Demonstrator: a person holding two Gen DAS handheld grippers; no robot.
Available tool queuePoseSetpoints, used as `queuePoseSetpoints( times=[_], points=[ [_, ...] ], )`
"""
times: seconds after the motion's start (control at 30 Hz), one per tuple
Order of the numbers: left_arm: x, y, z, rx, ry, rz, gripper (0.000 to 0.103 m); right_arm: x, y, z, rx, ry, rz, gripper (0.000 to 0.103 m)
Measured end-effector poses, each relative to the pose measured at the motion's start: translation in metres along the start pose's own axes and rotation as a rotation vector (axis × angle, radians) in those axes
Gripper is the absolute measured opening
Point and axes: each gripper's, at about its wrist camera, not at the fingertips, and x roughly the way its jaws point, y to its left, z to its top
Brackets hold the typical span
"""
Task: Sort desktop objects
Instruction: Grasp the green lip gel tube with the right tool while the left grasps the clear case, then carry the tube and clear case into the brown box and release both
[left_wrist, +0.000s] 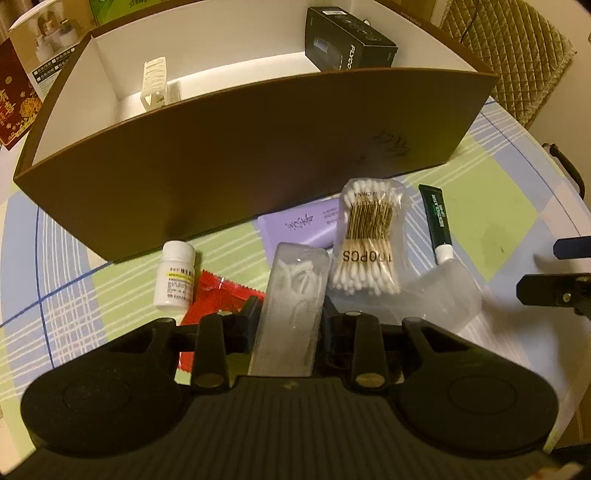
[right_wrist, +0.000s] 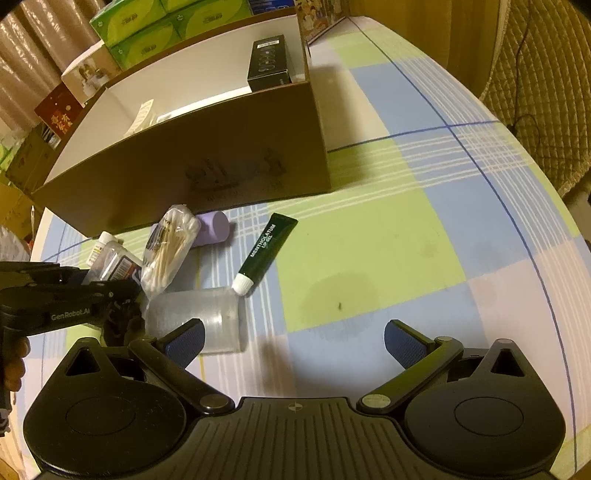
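Note:
My left gripper (left_wrist: 290, 314) is shut on a clear plastic case of white floss picks (left_wrist: 295, 295), which stands between its two pads just above the checked tablecloth. Around it lie a white pill bottle (left_wrist: 175, 277), a red packet (left_wrist: 218, 295), a purple box (left_wrist: 299, 225), a bag of cotton swabs (left_wrist: 369, 240) and a dark green tube (left_wrist: 437, 225). My right gripper (right_wrist: 293, 345) is open over bare cloth with nothing between its fingers. A clear plastic cup (right_wrist: 199, 317) lies on its side against the left fingertip (right_wrist: 184, 343). The green tube (right_wrist: 266, 251) lies beyond it.
A large brown cardboard box (left_wrist: 240, 166) with a white inside stands behind the pile; it holds a black carton (left_wrist: 347, 40) and a white ribbed item (left_wrist: 155, 81). Green tissue packs (right_wrist: 147, 26) and other boxes stand behind it. A quilted chair (left_wrist: 517, 55) is at the table's right edge.

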Motion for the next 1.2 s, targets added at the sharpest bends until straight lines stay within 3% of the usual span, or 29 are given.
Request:
queuePoseSetpoints(
  times=[0.2,0.47,0.73,0.87,1.2],
  points=[
    [-0.016,0.009,-0.005,-0.052,-0.027,-0.012,0.026,0.007,0.006,0.007,-0.017,-0.02,-0.015,0.099],
    [-0.043,0.024,-0.009,-0.112,-0.077,-0.001,0.026,0.031,0.022,0.023,-0.019,-0.018,0.025,0.047],
    [-0.051,0.03,-0.007,-0.136,-0.094,0.007,0.026,0.062,0.036,0.032,-0.082,-0.017,-0.022,0.03],
    [-0.053,0.031,-0.007,-0.142,-0.096,0.009,0.026,0.068,0.041,0.029,-0.186,-0.05,-0.064,0.014],
    [-0.054,0.029,-0.011,-0.146,-0.094,0.013,0.026,0.067,0.035,0.023,-0.256,-0.037,-0.055,0.013]
  ],
)
